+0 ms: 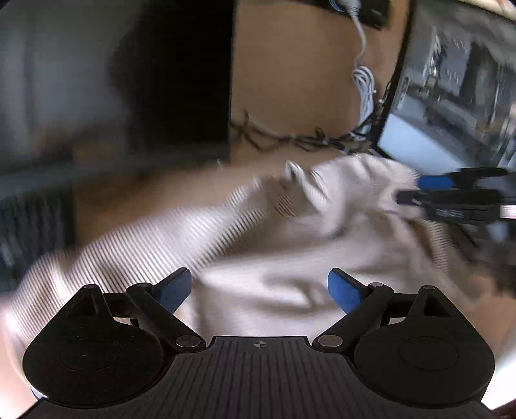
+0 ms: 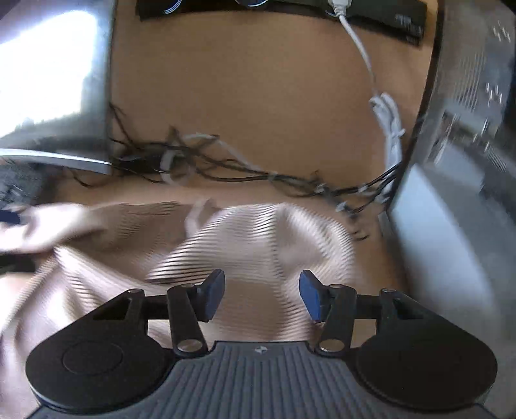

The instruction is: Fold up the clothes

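A pale, finely striped garment (image 1: 258, 245) lies crumpled on the tan table (image 1: 290, 80), blurred by motion. My left gripper (image 1: 259, 290) is open just above the garment's near part, its blue pads (image 1: 175, 290) wide apart with only cloth behind them. My right gripper (image 2: 262, 296) is also open, over a raised hump of the same garment (image 2: 264, 238). From the left wrist view the right gripper (image 1: 451, 199) reaches in from the right edge over the garment's far bunched end. A blue bit of the left gripper (image 2: 9, 217) shows at the far left of the right wrist view.
A tangle of black and white cables (image 2: 225, 164) runs across the table behind the garment. A monitor (image 2: 467, 161) stands at the right and another screen (image 2: 54, 80) at the left. A dark keyboard (image 1: 32, 232) sits left, and a black power strip (image 2: 371, 16) at the back.
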### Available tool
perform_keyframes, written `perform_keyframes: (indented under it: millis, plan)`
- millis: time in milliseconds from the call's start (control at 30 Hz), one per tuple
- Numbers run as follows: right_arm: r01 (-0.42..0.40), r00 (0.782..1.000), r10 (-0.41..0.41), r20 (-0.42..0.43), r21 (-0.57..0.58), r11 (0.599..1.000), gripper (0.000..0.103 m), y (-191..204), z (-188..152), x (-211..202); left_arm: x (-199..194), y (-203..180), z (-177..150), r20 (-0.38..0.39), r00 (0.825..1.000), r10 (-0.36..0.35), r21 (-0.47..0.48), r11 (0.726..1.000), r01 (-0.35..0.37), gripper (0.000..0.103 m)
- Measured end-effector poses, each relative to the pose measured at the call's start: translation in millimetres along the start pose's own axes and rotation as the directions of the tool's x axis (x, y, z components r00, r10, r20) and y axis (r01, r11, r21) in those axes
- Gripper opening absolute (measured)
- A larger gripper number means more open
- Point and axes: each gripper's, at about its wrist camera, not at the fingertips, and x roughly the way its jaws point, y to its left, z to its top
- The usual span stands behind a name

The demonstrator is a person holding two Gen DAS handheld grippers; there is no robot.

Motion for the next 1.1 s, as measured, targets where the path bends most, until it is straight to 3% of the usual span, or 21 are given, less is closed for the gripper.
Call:
perform_keyframes:
  millis: [133, 300, 400, 467, 533, 700, 800, 867, 933, 1000, 1067, 1100]
  plan:
    - [-0.104, 0.993, 0.101, -0.061, -0.038, 0.994, 0.051, 16, -20, 3, 21, 2, 21, 0.007, 0.998, 0.06, 0.068, 0.996, -0.06, 0.089]
    - [-0.235, 0.965, 0.222, -0.142, -0.076, 0.969, 0.051, 36, -44, 8, 54, 3, 32, -0.007, 0.994, 0.105, 0.158, 0.982, -0.102, 0.085]
    - [-0.267, 0.951, 0.252, -0.177, -0.07, 0.961, 0.053, 38, -55, 12, 72, 1, 32, -0.032, 0.993, 0.115, 0.224, 0.969, -0.105, 0.063]
    - [-0.266, 0.953, 0.244, -0.182, -0.104, 0.958, 0.053, 40, -59, 8, 80, 0, 31, -0.046, 0.991, 0.13, 0.252, 0.961, -0.114, 0.034]
    - [-0.27, 0.949, 0.245, -0.2, -0.106, 0.957, 0.054, 40, -62, 4, 83, 6, 31, -0.043, 0.982, 0.181, 0.248, 0.955, -0.165, 0.018]
    - [-0.303, 0.928, 0.266, -0.259, -0.117, 0.946, 0.055, 33, -77, -18, 70, 47, 30, -0.037, 0.951, 0.308, 0.152, 0.942, -0.3, 0.009]
    - [-0.335, 0.91, 0.296, -0.289, -0.095, 0.938, 0.054, 28, -69, -17, 66, 72, 23, -0.066, 0.937, 0.343, 0.089, 0.937, -0.337, 0.008]
    - [-0.337, 0.915, 0.31, -0.256, -0.07, 0.939, 0.051, 25, -52, -11, 61, 86, 20, -0.086, 0.938, 0.337, 0.029, 0.941, -0.336, 0.008]
    - [-0.308, 0.941, 0.287, -0.178, -0.105, 0.945, 0.044, 25, -24, -5, 48, 86, 19, -0.074, 0.961, 0.266, -0.039, 0.962, -0.269, 0.014]
    - [-0.296, 0.953, 0.282, -0.113, -0.13, 0.946, 0.027, 28, 4, 6, 33, 75, 17, -0.042, 0.983, 0.178, -0.076, 0.981, -0.181, 0.02]
    - [-0.306, 0.952, 0.298, -0.07, -0.166, 0.938, 0.027, 37, 32, 23, 22, 61, 12, -0.028, 0.996, 0.087, -0.106, 0.99, -0.089, 0.042]
    - [-0.311, 0.951, 0.306, -0.055, -0.175, 0.934, 0.027, 41, 45, 34, 18, 54, 7, -0.035, 0.999, 0.036, -0.129, 0.991, -0.04, 0.045]
